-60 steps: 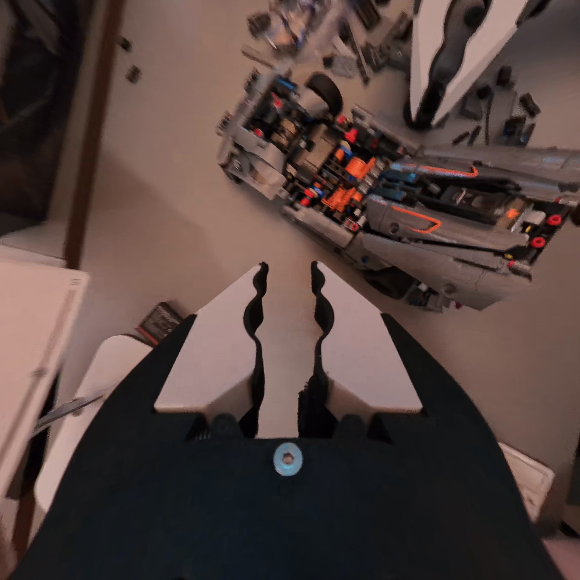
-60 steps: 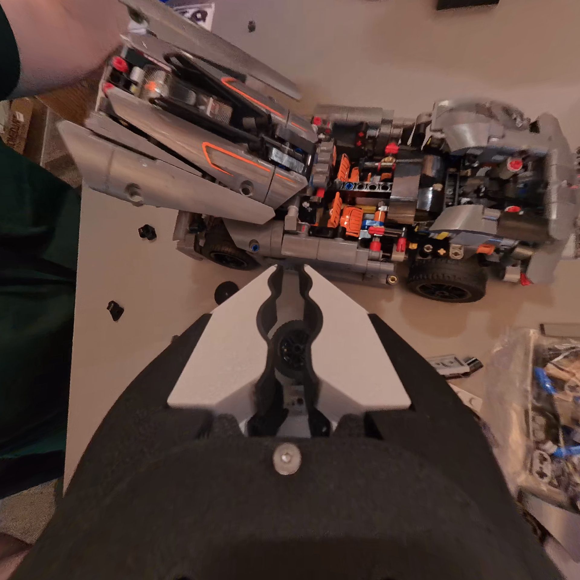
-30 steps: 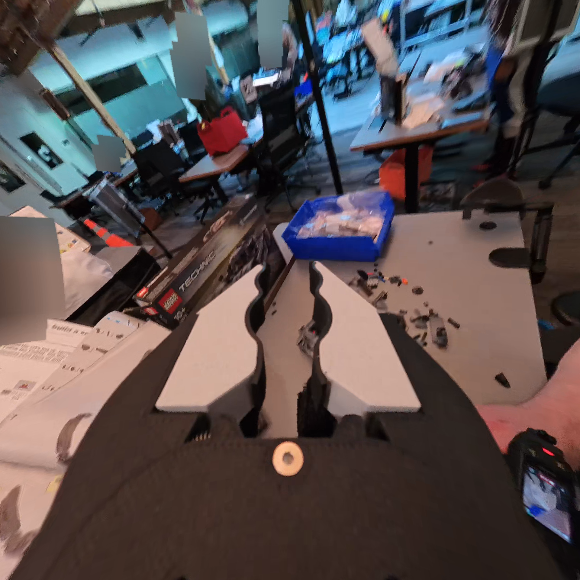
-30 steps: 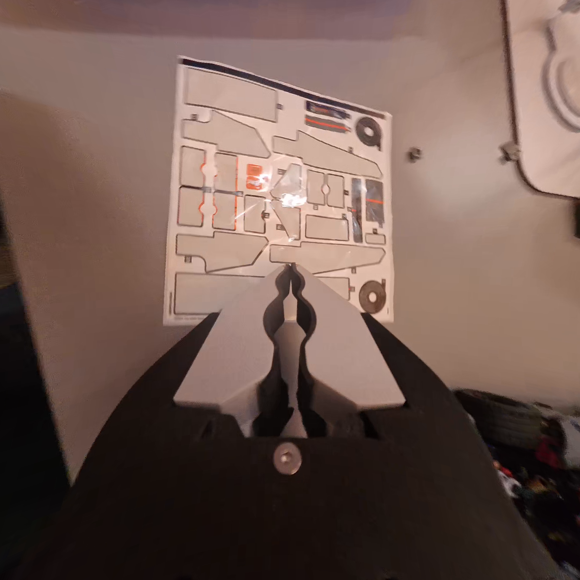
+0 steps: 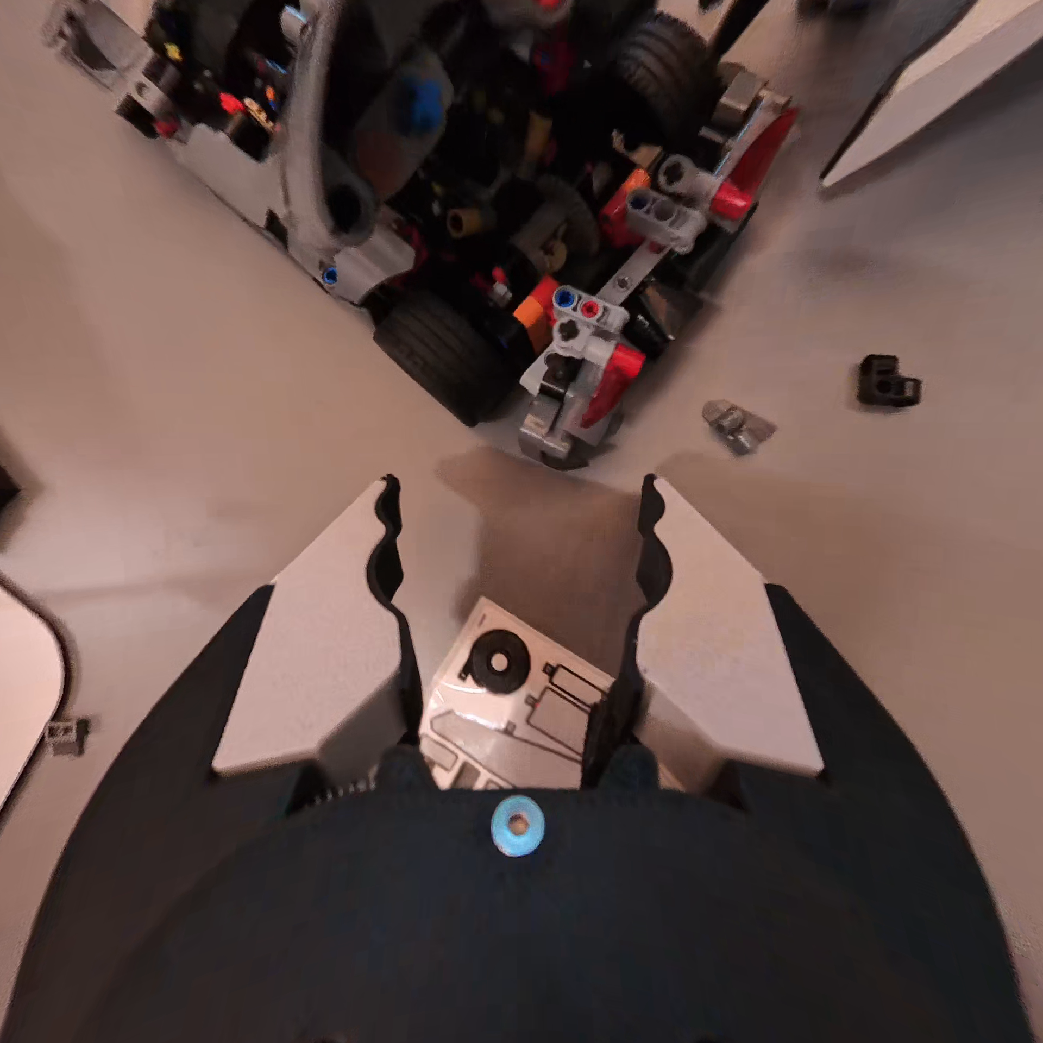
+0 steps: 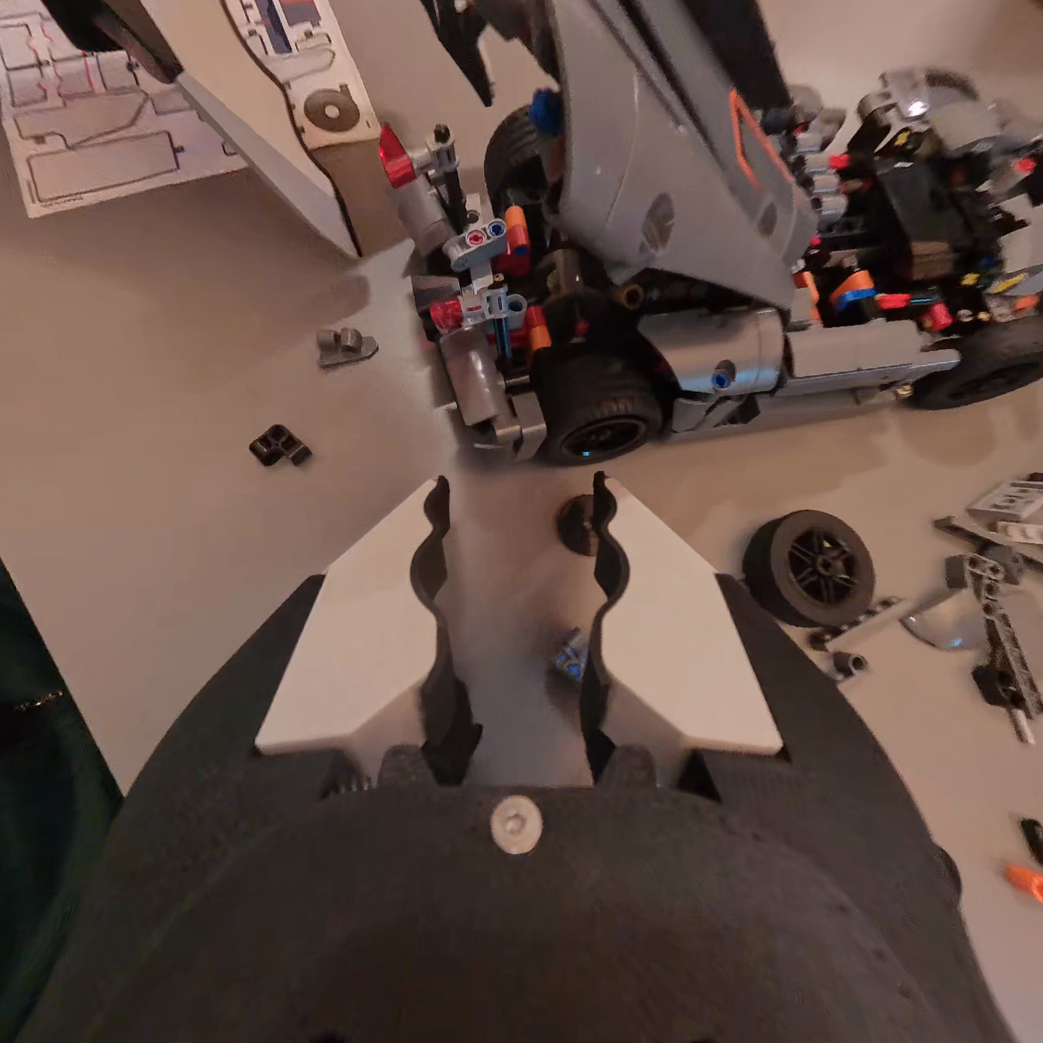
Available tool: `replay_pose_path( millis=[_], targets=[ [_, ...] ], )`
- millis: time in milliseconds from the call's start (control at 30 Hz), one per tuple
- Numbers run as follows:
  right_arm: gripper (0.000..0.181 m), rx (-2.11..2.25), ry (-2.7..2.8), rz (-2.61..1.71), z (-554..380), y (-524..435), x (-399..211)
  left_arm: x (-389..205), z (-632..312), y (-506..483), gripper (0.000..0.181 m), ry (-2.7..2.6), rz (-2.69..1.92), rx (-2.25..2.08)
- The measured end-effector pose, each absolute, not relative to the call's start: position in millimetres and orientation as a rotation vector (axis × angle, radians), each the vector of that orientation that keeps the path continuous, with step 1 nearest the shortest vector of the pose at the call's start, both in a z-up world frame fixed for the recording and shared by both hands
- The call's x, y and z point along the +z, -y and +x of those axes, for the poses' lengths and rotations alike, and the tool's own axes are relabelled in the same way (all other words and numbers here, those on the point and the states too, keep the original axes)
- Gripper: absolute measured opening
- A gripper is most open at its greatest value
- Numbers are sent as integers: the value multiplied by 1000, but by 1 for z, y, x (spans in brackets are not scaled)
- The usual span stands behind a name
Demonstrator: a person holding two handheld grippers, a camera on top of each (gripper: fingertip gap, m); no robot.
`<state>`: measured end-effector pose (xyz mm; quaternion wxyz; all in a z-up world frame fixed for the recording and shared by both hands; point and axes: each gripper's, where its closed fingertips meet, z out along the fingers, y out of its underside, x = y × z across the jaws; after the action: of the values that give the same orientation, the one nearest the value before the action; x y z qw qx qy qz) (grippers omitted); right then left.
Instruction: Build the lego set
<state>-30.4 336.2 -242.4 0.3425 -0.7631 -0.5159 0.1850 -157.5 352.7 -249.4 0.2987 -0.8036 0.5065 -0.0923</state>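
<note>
The grey, black and orange lego car (image 5: 451, 197) stands on the pale table, with one end toward both grippers; it also shows in the right wrist view (image 6: 677, 254). My left gripper (image 5: 519, 485) is wide open and empty, a short way from the car's end, above a corner of the sticker sheet (image 5: 508, 694). My right gripper (image 6: 519, 485) is open and empty just in front of the car's near wheel (image 6: 601, 417). A small blue-grey piece (image 6: 570, 657) lies on the table between its fingers. A black round piece (image 6: 575, 522) lies by its right finger. A loose wheel (image 6: 810, 564) lies to its right.
A grey piece (image 6: 344, 344) and a black piece (image 6: 279, 446) lie left of the car, also in the left wrist view (image 5: 736, 423) (image 5: 886, 384). Several loose parts (image 6: 987, 592) lie at the right. The sticker sheet (image 6: 101, 141) is far left. The table edge runs along the left, with dark green cloth (image 6: 34, 733) beyond. My left tips are about 20 centimeters from the loose wheel (image 6: 810, 564), my right tips only 8 centimeters.
Both views have swung back to the car's end. My left gripper has opened wider. My right gripper, shut before, is now open; the wheel it held two seconds ago is out of it.
</note>
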Motion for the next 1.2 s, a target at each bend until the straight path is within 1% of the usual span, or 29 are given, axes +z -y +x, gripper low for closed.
replay_pose_path(
  millis=[100,200,267,300,367,467,567,700,767,900,1067,1133,1200],
  targets=[
    [55,488,1391,-2005,-39,-336,-253,-257,-151,-360,87,-1366,-2113,-299],
    [55,466,1396,-2023,-43,-340,-258,-256,-140,-358,83,-1391,-2075,-398],
    [51,472,1382,-2025,-44,-342,-256,-258,-132,-356,78,-1406,-2047,-431],
    [50,472,1380,-2020,-44,-343,-256,-259,-128,-355,81,-1407,-2033,-448],
    [50,490,1367,-2013,-45,-344,-253,-259,-127,-358,80,-1404,-2026,-426],
    [40,510,1338,-1988,-46,-345,-245,-257,-125,-356,82,-1393,-2047,-461],
    [43,532,1322,-1990,-44,-347,-241,-253,-120,-356,84,-1385,-2026,-443],
    [40,534,1303,-1967,-39,-350,-234,-247,-115,-354,85,-1377,-2009,-447],
    [45,542,1294,-1948,-37,-349,-229,-240,-112,-355,83,-1352,-1992,-468],
    [46,572,1262,-1896,-32,-350,-214,-221,-105,-357,82,-1325,-1939,-451],
    [47,621,1192,-1824,-19,-358,-182,-197,-93,-364,72,-1268,-1833,-417],
    [48,610,1183,-1790,-16,-362,-172,-188,-90,-368,73,-1255,-1793,-373],
    [45,603,1171,-1765,-13,-367,-163,-179,-87,-372,70,-1227,-1757,-347]
  ],
)
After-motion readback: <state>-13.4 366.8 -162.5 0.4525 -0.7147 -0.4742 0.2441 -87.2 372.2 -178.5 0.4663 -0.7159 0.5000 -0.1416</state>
